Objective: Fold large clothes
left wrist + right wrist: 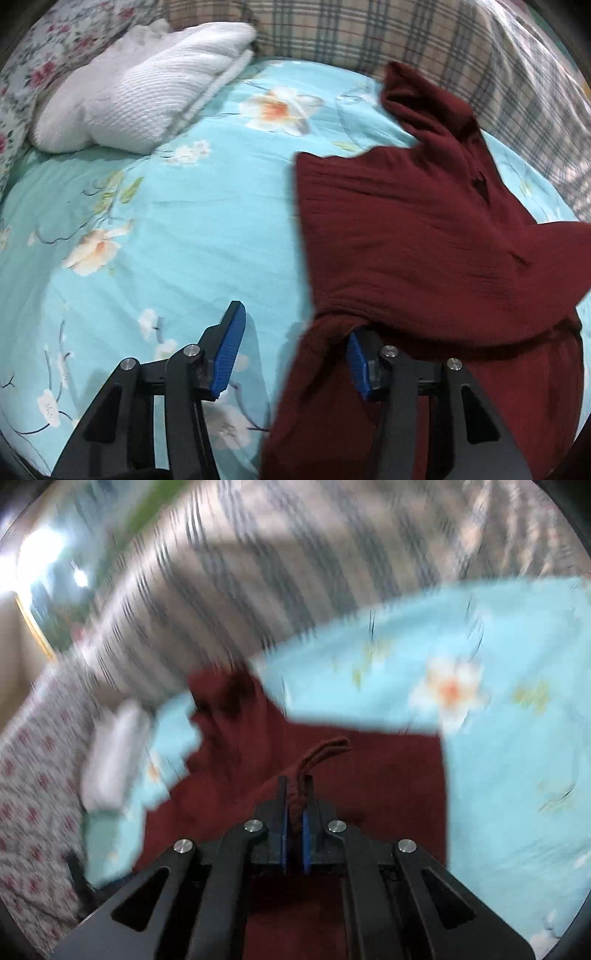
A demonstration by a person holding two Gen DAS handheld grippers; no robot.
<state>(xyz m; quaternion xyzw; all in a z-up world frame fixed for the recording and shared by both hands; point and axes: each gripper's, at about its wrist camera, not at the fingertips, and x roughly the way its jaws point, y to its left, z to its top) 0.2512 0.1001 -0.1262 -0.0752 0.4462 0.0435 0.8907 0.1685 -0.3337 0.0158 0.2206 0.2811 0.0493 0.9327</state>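
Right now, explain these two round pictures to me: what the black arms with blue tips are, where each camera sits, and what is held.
Each picture comes from a fisheye camera on a hand-held gripper, looking along its two black fingers with blue pads. A dark red garment lies on a bed with a light blue flowered cover; a folded white knit sits farther back. In the left wrist view, the left gripper stands open, one finger under the red cloth's edge. In the blurred right wrist view, the right gripper has its jaws shut on a bunched fold of the garment.

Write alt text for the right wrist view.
The right claw is shut on a bunched fold of a dark red garment lying on a light blue floral bedsheet. A plaid blanket sits blurred behind.
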